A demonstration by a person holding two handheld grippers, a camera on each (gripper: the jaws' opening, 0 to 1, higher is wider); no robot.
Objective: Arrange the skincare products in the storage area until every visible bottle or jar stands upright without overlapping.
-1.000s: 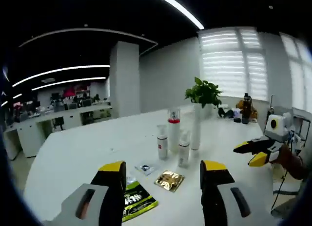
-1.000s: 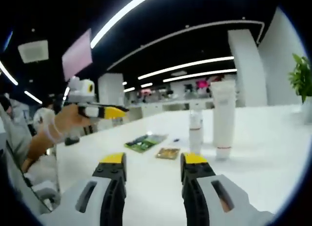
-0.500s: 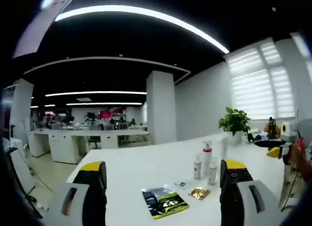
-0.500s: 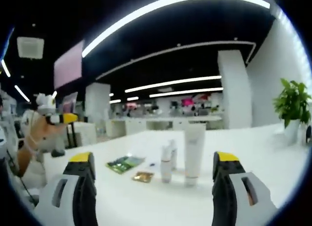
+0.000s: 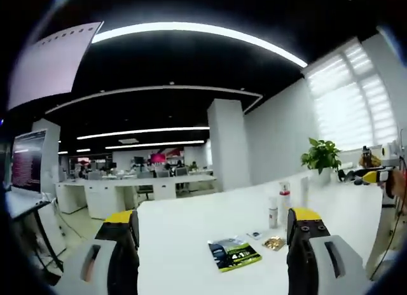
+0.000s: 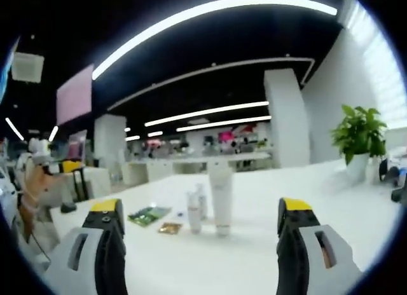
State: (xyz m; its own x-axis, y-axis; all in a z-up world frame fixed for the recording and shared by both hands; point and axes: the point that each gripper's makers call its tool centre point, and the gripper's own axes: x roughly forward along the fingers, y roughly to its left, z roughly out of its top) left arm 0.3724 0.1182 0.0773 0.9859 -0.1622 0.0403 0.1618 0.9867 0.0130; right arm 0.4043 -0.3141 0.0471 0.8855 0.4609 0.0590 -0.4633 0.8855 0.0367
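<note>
Several skincare items stand upright in a tight group on the white table [image 5: 184, 231]: a small white bottle [image 5: 273, 213], a red-capped bottle [image 5: 284, 203] and a tall white tube [image 6: 221, 199], with two small bottles [image 6: 194, 212] beside the tube. My left gripper [image 5: 213, 222] is open wide, well back from the group and holding nothing. My right gripper [image 6: 201, 209] is also open wide and empty, facing the group from the other side. At the far right of the left gripper view, a hand holds the right gripper [image 5: 374, 176].
A green packet [image 5: 235, 253], a gold sachet [image 5: 274, 243] and a small clear packet [image 5: 254, 234] lie flat near the bottles. A potted plant [image 6: 359, 135] stands at the table's far end. Office desks fill the background. A hand holds the left gripper [image 6: 68, 166] at the left.
Both grippers' jaws have spread much wider than a second ago. Both cameras have drawn back and tilted up, so the bottles look smaller and farther. The products themselves have not moved.
</note>
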